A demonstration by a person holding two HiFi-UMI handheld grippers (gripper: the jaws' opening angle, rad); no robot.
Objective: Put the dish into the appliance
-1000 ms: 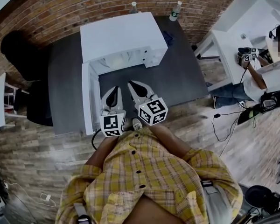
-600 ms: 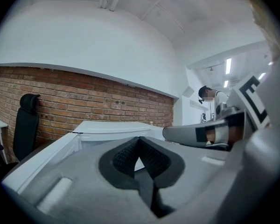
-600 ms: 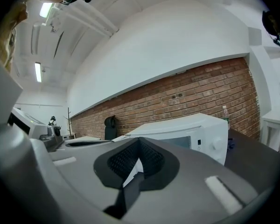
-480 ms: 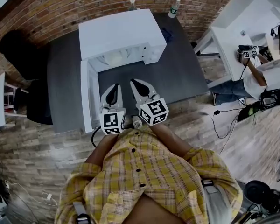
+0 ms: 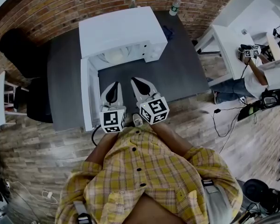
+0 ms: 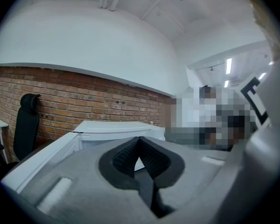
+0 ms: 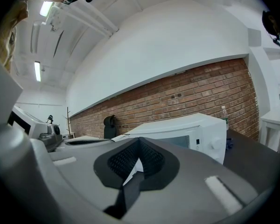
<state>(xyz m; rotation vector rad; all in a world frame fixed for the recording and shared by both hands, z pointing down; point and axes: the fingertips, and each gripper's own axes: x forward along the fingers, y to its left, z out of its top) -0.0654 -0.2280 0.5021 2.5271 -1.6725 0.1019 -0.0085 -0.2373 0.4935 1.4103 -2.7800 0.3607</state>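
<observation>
**Q:** The jaws?
**A:** Both pairs are closed together with nothing between them. My left gripper (image 5: 114, 85) and right gripper (image 5: 134, 80) hang side by side before the microwave (image 5: 121, 29).

**Q:** And the dish?
**A:** The pale dish (image 5: 114, 56) lies inside the cavity. The door (image 5: 86, 94) stands wide open on the left, and a careless sweep of my left gripper could knock it.
</observation>
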